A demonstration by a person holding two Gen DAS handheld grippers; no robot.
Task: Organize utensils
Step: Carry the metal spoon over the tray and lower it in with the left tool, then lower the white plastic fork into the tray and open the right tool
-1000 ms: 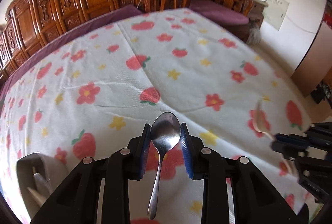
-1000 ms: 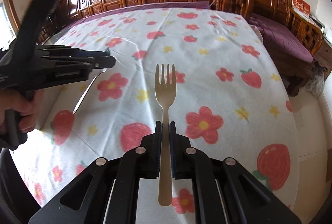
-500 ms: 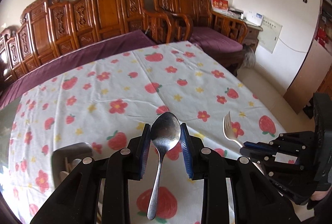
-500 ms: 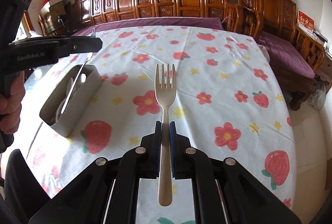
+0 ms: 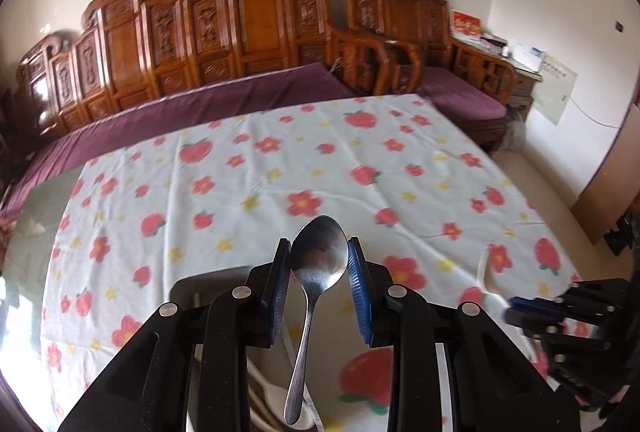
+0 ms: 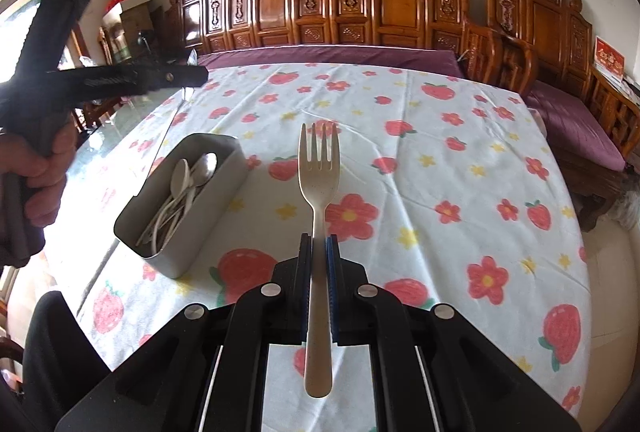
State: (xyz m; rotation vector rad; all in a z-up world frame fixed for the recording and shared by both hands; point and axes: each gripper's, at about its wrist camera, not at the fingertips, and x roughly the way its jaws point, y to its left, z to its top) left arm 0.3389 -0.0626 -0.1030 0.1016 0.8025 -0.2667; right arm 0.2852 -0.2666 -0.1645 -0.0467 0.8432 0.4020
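Both utensils are in hand above the table, so the carry toward the grey bin (image 6: 182, 206) looks like the current step. The left gripper (image 5: 319, 264) is clamped across the bowl of a metal spoon (image 5: 316, 272), handle hanging down; the right gripper (image 6: 319, 272) is pinched nearly closed on the neck of a beige fork (image 6: 319, 176), tines up. Next, each piece must be brought over the bin and released. The right wrist view shows the bin already holding spoons on the strawberry tablecloth (image 6: 440, 160); the left view catches only what seems its rim behind the fingers.

Home living room, carved wooden sofas (image 6: 400, 4) (purple-cushioned)
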